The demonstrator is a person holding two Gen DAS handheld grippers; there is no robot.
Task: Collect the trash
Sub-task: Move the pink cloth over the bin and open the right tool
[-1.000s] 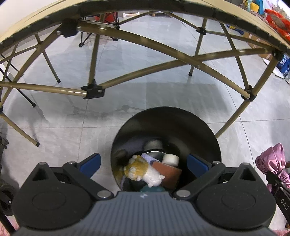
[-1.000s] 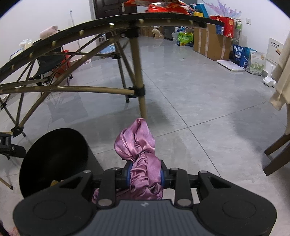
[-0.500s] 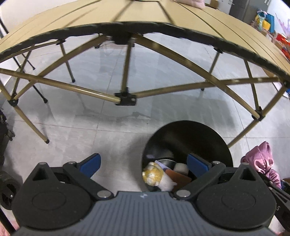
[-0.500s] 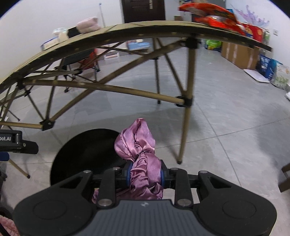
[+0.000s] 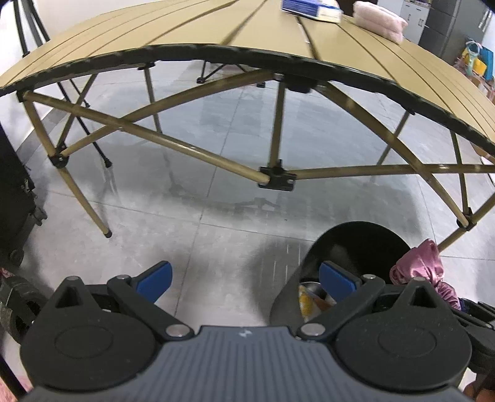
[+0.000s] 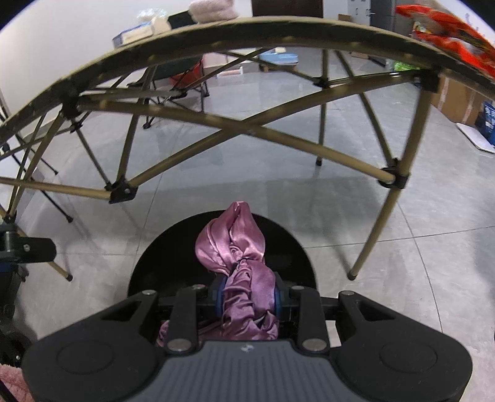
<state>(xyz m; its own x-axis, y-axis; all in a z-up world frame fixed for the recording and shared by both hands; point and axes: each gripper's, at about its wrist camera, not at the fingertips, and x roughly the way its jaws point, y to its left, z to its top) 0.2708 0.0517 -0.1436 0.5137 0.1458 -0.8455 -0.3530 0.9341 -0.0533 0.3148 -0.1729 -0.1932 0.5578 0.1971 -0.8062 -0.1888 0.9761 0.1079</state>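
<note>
Right wrist view: the right gripper has its jaws clamped tight on a bunch of shiny pink cloth, and the cloth pokes up toward twelve o'clock, right over the open mouth of the black bin. The bin sits on the grey tiled floor, just in front of the folding table's tan legs. At two o'clock a red snack bag lies on the table edge; at eleven o'clock a pale rolled towel rests on top.

From the left wrist camera, the left gripper hangs with its jaws spread wide and nothing between the blue pads. The black bin is at four o'clock, partly behind the right-hand pad, with some yellow and white scraps showing inside. The pink cloth shows at three o'clock, at the bin's far rim. The slatted tabletop arches across the top, carrying a blue-and-white box at twelve o'clock and the towel at one o'clock.
</note>
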